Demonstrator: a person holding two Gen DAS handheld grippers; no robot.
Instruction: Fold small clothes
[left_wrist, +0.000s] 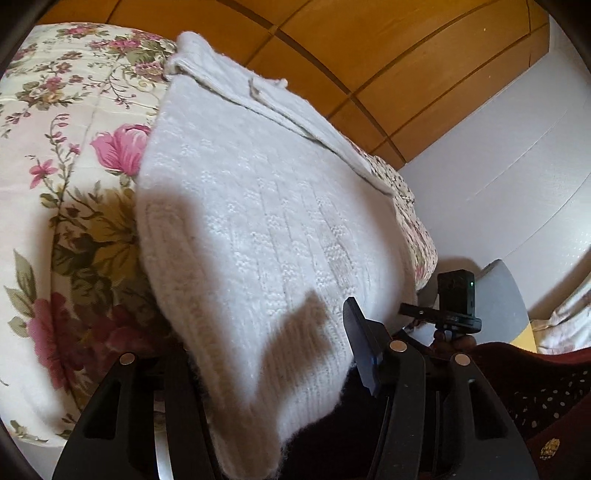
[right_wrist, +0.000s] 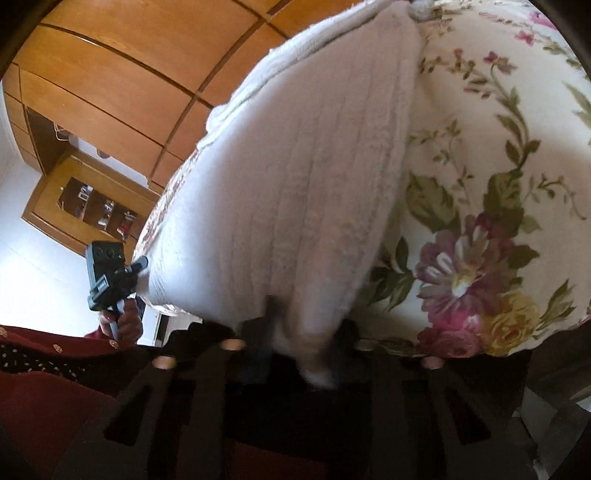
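Barely begun: white knit sweater (left_wrist: 258, 221) lay unfolded on flowered bed (left_wrist: 55, 147). Right tool (right_wrist: 306, 350) pinched shut on its hem; left tool (left_wrist: 266, 376) half-open, straddling hem, grip unclear.

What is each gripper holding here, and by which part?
Both hold the white knit garment by its near hem: the right gripper shut on one corner, the left gripper around the other.
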